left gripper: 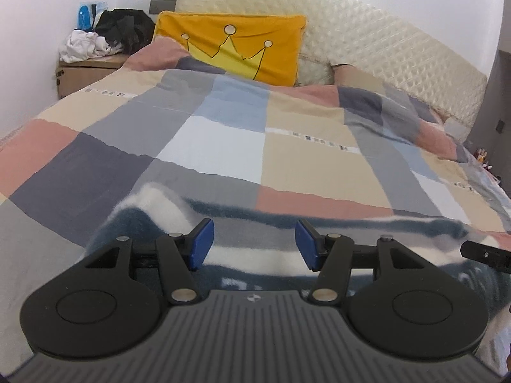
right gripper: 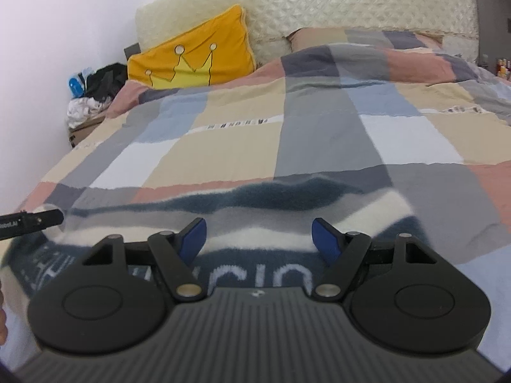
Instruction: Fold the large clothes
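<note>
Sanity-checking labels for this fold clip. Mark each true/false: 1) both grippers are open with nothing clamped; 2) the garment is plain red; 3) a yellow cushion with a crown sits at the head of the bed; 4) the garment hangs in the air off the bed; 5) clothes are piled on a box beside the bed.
1) True. The left gripper and right gripper both stand open, their blue pads apart above the cloth.
2) False. The striped sweater is dark teal, white and grey, with pale lettering.
3) True. The yellow cushion leans against the headboard.
4) False. It lies on the patchwork duvet.
5) True. The clothes pile sits on a cardboard box.
</note>
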`<state>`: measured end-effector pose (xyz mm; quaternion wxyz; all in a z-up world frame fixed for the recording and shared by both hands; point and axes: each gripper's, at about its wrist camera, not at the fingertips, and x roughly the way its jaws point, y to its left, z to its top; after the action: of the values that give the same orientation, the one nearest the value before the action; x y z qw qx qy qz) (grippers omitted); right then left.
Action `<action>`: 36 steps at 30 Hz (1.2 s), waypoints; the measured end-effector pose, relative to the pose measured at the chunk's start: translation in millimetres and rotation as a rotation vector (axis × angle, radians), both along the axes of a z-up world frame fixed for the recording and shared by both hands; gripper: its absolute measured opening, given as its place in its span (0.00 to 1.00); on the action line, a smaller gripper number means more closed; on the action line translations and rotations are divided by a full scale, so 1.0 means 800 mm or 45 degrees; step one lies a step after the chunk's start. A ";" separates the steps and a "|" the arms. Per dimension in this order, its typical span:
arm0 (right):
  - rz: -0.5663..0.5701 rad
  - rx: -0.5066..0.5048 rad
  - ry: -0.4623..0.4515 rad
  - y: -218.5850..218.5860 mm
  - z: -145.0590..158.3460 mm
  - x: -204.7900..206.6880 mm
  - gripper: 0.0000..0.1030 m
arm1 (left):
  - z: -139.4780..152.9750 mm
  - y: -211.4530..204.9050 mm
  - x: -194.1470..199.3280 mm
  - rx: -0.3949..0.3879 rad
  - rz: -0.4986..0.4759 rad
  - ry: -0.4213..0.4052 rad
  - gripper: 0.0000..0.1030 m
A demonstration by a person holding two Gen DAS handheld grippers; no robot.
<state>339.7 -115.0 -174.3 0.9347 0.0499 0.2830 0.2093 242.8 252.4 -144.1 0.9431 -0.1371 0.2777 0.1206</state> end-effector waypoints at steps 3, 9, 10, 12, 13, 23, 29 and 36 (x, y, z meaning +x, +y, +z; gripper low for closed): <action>0.010 0.016 -0.008 -0.004 0.007 -0.012 0.73 | 0.000 -0.013 -0.012 0.001 -0.032 0.015 0.61; 0.060 -0.041 -0.012 0.008 0.004 -0.025 0.73 | -0.012 -0.028 -0.020 0.046 -0.053 0.091 0.61; 0.065 -0.054 -0.009 0.011 0.002 -0.024 0.73 | -0.015 -0.027 -0.018 0.041 -0.051 0.101 0.61; 0.067 -0.079 -0.012 0.016 -0.002 -0.023 0.74 | -0.022 -0.022 -0.015 0.025 -0.042 0.124 0.61; 0.068 -0.088 -0.016 0.017 -0.004 -0.023 0.75 | -0.025 -0.019 -0.014 0.016 -0.044 0.129 0.61; 0.063 -0.095 -0.019 0.020 -0.014 -0.026 0.75 | -0.016 -0.021 -0.026 0.023 -0.044 0.115 0.61; -0.039 -0.009 -0.024 0.006 0.003 -0.036 0.73 | 0.008 -0.043 -0.061 -0.009 -0.051 0.060 0.63; -0.059 0.150 -0.023 -0.015 0.026 -0.069 0.73 | 0.020 -0.070 -0.108 -0.146 -0.058 -0.015 0.77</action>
<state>284.8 -127.3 -153.4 0.9372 0.1093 0.2608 0.2044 156.5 196.8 -128.2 0.9378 -0.1854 0.2816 0.0822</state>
